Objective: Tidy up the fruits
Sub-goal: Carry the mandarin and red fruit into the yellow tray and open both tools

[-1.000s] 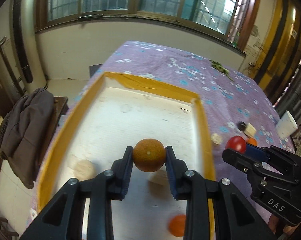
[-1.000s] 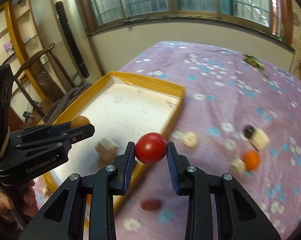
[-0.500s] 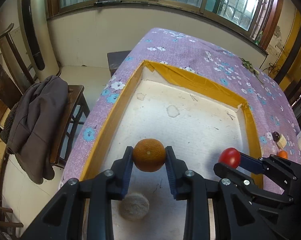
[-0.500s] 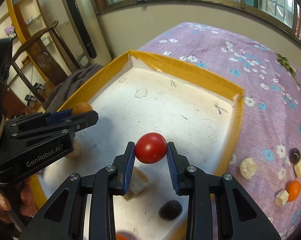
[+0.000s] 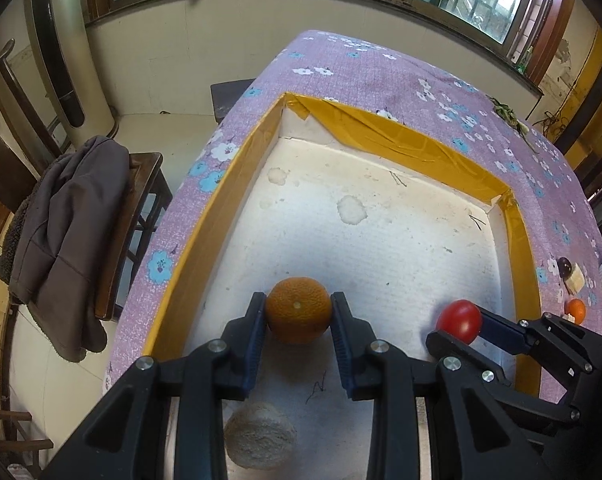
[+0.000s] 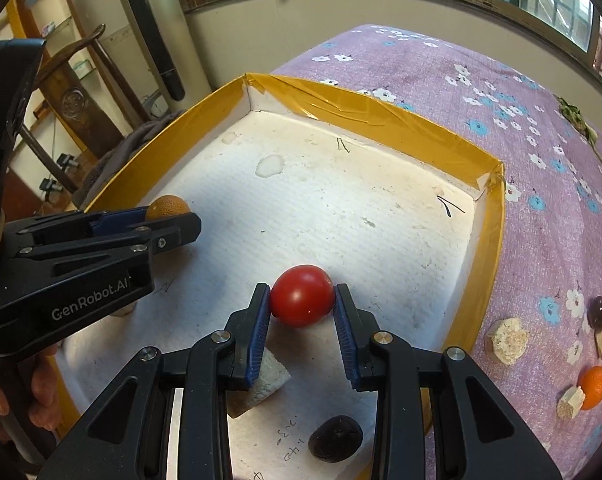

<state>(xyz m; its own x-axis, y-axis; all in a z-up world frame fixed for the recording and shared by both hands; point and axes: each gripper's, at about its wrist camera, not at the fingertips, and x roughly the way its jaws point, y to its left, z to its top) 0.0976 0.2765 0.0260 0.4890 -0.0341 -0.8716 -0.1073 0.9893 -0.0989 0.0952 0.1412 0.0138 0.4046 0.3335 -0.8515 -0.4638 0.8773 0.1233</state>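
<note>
Your left gripper (image 5: 299,312) is clamped on an orange (image 5: 299,309) over the white floor of the yellow-taped tray (image 5: 401,140); your right gripper (image 6: 302,300) pinches a red tomato (image 6: 302,295) beside it. Only the right wrist view shows the dark fruit (image 6: 335,438) and bread wedge (image 6: 267,384) inside; the left shows a round pale slice (image 5: 259,436).
</note>
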